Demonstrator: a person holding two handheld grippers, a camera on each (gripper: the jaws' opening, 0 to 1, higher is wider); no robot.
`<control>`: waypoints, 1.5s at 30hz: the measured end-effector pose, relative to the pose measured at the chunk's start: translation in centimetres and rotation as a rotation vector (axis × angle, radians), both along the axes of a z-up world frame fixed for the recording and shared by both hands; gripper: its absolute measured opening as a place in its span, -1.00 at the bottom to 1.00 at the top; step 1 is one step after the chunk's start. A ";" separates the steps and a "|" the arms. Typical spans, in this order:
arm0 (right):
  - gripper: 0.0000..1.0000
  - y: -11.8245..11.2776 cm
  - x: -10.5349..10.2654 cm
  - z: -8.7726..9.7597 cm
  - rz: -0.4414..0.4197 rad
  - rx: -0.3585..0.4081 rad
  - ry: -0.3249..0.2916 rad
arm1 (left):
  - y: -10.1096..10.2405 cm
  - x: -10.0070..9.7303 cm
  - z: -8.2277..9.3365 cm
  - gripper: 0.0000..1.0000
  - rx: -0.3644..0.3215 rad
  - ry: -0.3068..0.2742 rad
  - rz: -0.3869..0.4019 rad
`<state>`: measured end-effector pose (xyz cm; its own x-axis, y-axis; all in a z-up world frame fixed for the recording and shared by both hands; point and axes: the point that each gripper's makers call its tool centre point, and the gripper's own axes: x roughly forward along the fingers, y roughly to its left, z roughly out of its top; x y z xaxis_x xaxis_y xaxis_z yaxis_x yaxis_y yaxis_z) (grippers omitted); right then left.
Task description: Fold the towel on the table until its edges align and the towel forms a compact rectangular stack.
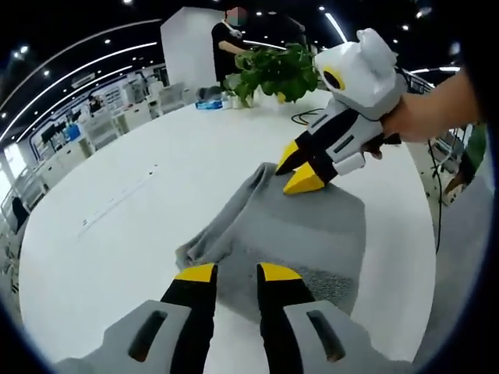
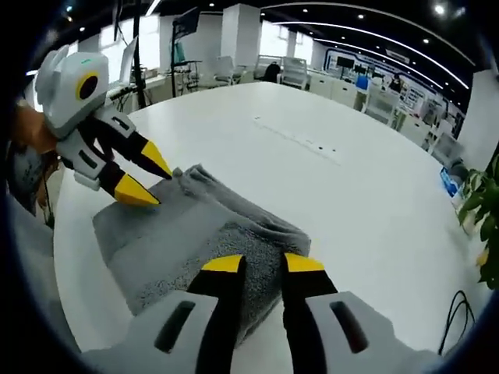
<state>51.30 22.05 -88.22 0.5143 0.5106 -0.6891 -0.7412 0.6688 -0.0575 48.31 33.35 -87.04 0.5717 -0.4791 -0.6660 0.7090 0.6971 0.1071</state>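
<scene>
A grey towel point(image 1: 312, 234) lies folded on the white round table point(image 1: 117, 257), with a bunched ridge along its left side. My left gripper point(image 1: 237, 273) stands open over the towel's near edge, nothing between its jaws. At the far edge my right gripper point(image 1: 298, 171), held by a hand, is open with its yellow tips touching the cloth. In the right gripper view the towel point(image 2: 179, 226) runs from my right gripper point(image 2: 263, 265) to the left gripper point(image 2: 146, 176), whose tips rest by the towel's far corner.
A potted plant point(image 1: 273, 70) and a black cable point(image 1: 308, 117) sit at the table's far end, with a person point(image 1: 226, 43) behind. A thin strip point(image 2: 296, 136) lies on the table top. The table edge point(image 2: 70, 257) runs close beside the towel.
</scene>
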 end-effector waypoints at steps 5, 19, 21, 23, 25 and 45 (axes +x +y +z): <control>-0.58 -0.2 0.1 -0.6 -0.053 0.020 0.044 | 0.7 0.6 -0.9 -0.66 0.093 -0.029 -0.026; -0.15 -1.1 0.4 1.9 -0.087 0.115 -0.053 | 0.8 0.6 1.9 -0.53 -0.127 0.011 0.102; -0.04 -0.9 -0.7 1.9 -0.085 0.161 -0.023 | 0.9 0.1 2.1 -0.43 -0.180 0.030 0.140; 0.06 -0.9 -1.6 2.0 -0.069 0.178 -0.029 | 0.9 -0.5 2.2 -0.29 -0.200 0.041 0.151; 0.07 -1.1 -2.6 1.9 -0.055 0.174 -0.032 | 0.8 -1.5 2.3 -0.19 -0.208 0.035 0.148; -0.59 -1.3 -4.6 -1.3 -0.131 0.179 0.101 | -0.1 -3.4 -1.6 -0.25 -0.119 0.119 0.171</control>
<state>46.74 20.75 -89.48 0.5169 0.5627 -0.6451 -0.6433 0.7525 0.1409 44.89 33.28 -88.61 0.5726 -0.4613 -0.6777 0.5819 0.8110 -0.0603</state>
